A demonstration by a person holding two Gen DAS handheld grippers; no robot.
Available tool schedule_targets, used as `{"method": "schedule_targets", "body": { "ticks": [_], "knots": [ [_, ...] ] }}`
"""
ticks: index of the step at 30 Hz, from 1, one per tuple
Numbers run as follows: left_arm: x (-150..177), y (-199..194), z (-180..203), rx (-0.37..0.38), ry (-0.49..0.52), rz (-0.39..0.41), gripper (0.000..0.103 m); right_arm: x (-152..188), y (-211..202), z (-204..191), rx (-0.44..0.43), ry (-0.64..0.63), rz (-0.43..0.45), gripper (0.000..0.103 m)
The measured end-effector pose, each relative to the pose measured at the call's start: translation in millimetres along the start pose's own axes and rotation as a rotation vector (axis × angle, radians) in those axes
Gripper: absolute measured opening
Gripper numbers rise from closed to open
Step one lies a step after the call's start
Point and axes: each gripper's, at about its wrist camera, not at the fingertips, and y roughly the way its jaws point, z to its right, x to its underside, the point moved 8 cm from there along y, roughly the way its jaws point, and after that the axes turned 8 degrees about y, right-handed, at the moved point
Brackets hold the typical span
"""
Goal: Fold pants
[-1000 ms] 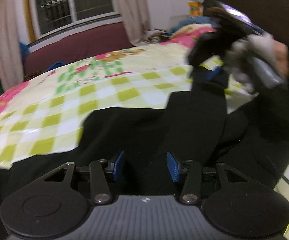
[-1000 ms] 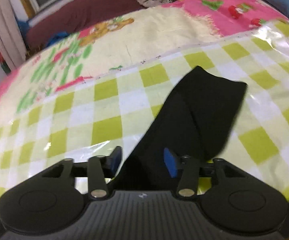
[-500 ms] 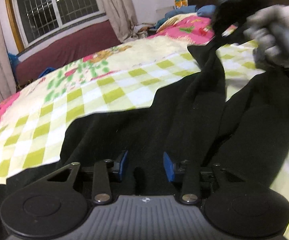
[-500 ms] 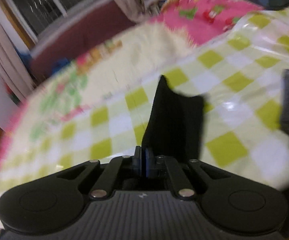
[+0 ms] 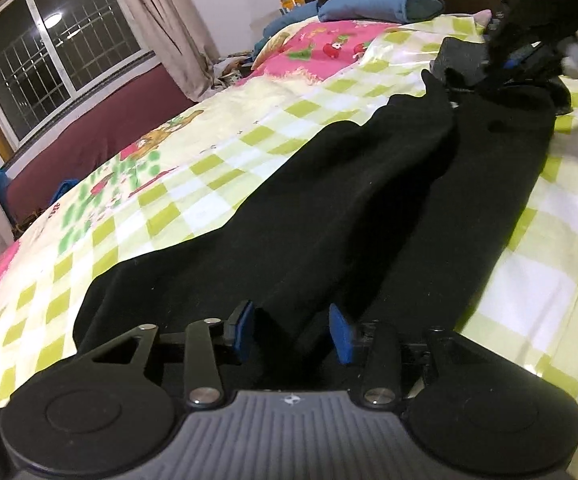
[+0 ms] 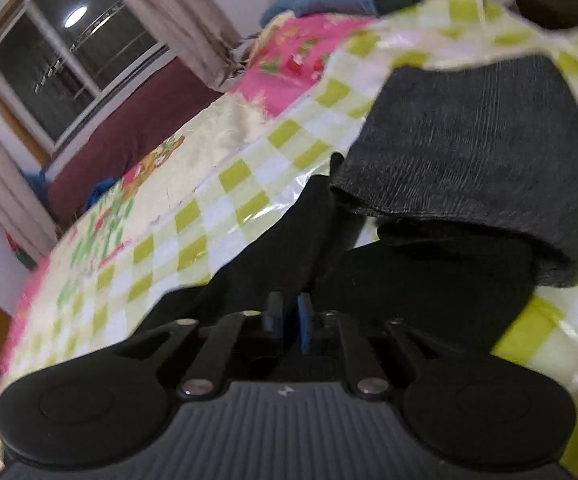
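Black pants (image 5: 329,216) lie stretched across the checked bedspread, the two legs running away from me side by side. My left gripper (image 5: 291,334) is open, with the waist end of the pants lying between its blue pads. My right gripper (image 6: 291,318) is shut on the cuff end of one black pant leg (image 6: 273,252). It also shows in the left wrist view (image 5: 529,40) at the far end of the legs, low over the cloth.
A folded dark grey garment (image 6: 473,152) lies on the bed just beyond the right gripper. Blue pillows (image 5: 369,4) sit at the headboard. The green-and-white checked bedspread (image 5: 193,208) spreads to the left, with a window (image 5: 57,60) and a maroon wall behind.
The right gripper shut on the leg cuff and carried it down from mid-air to the far end of the bed. The lifted leg now lies flat beside the other. The left gripper stayed open.
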Motion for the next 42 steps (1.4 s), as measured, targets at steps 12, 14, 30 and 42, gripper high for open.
{"method": "schedule_targets", "body": {
  "ticks": [12, 14, 30, 42],
  "knots": [
    [-4, 26, 15, -0.012, 0.071, -0.02, 0.067, -35, 107, 22, 0.08, 0.121, -0.003, 0.011],
    [-7, 27, 14, -0.013, 0.076, -0.027, 0.066, -39, 102, 28, 0.059, 0.196, -0.008, 0.006],
    [-6, 14, 40, -0.006, 0.168, -0.049, 0.056, 6, -14, 96, -0.05, 0.299, 0.008, 0.009],
    [-21, 14, 53, 0.019, 0.241, -0.053, 0.056, -27, -26, 92, -0.137, 0.322, 0.04, 0.005]
  ]
}}
